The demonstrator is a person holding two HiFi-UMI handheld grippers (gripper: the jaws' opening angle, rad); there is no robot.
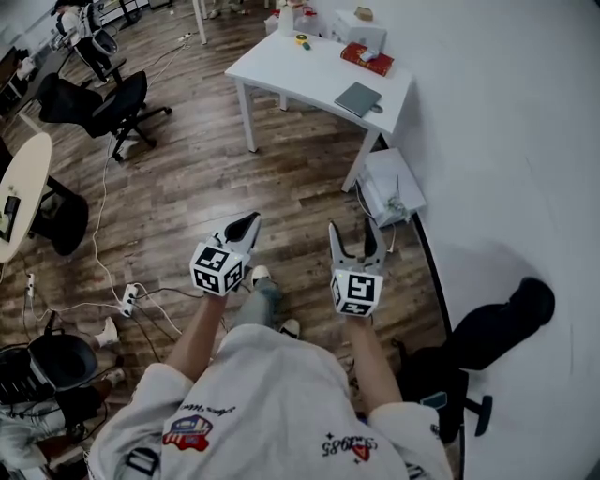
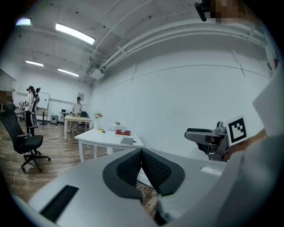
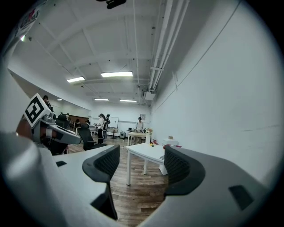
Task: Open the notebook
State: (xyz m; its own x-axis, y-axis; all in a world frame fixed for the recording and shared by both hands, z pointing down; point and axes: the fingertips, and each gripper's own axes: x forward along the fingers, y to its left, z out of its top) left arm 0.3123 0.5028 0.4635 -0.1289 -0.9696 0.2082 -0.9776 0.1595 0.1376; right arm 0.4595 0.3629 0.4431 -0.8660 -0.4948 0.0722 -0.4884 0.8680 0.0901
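Observation:
The grey notebook [image 1: 358, 98] lies shut near the front right corner of a white table [image 1: 291, 66], well ahead of me across the wooden floor. In the left gripper view the notebook [image 2: 127, 141] shows small on that table. I hold both grippers in the air, far short of the table. My left gripper [image 1: 246, 223] is shut with its pads [image 2: 133, 166] pressed together and nothing between them. My right gripper [image 1: 354, 227] is open, and its jaws [image 3: 141, 155] frame only the floor and the table's edge.
A red book [image 1: 367, 58], white boxes [image 1: 359, 28] and small items share the table. A white box [image 1: 392, 187] sits on the floor by the wall. Office chairs [image 1: 103, 103], a power strip [image 1: 129, 298] with cables and a black chair [image 1: 487, 328] stand around me. People are at far desks.

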